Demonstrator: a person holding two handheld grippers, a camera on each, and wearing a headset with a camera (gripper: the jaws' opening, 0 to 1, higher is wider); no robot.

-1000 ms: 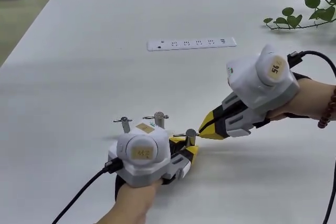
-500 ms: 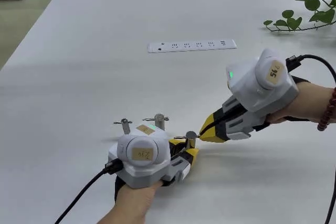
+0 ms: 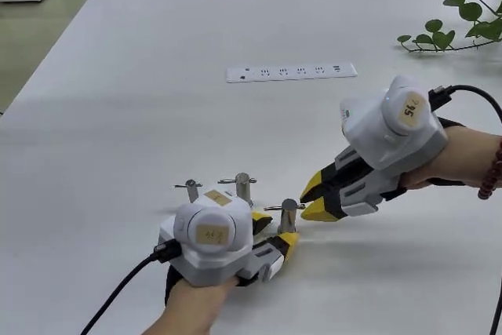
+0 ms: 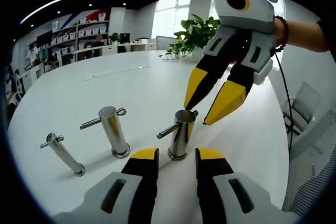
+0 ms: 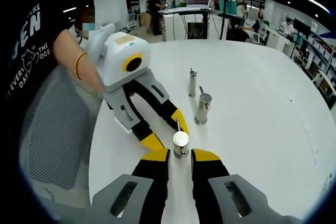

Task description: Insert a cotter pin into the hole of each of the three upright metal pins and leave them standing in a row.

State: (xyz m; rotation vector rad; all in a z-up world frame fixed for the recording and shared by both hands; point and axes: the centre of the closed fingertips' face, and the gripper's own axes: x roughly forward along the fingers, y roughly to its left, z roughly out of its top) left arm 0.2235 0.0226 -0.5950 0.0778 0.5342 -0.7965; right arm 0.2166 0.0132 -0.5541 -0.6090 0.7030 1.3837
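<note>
Three upright metal pins stand in a row on the white table (image 3: 157,100): left pin (image 3: 192,191), middle pin (image 3: 243,187), right pin (image 3: 288,214). Each carries a cotter pin through its top. In the left gripper view they are the left pin (image 4: 63,153), middle pin (image 4: 114,132) and right pin (image 4: 181,134), whose cotter pin (image 4: 167,130) pokes out sideways. My left gripper (image 4: 177,157) is open, its jaws just short of the right pin's base. My right gripper (image 3: 315,198) is open, tips beside the right pin's top (image 5: 180,140).
A white power strip (image 3: 292,73) lies further back on the table. A leafy plant (image 3: 463,21) trails in at the far right corner. Cables run from both grippers. Bare table lies all around the pins.
My right gripper was shut at the right pin's cotter pin; it has opened and drawn back slightly. The left gripper stays by the pin's base.
</note>
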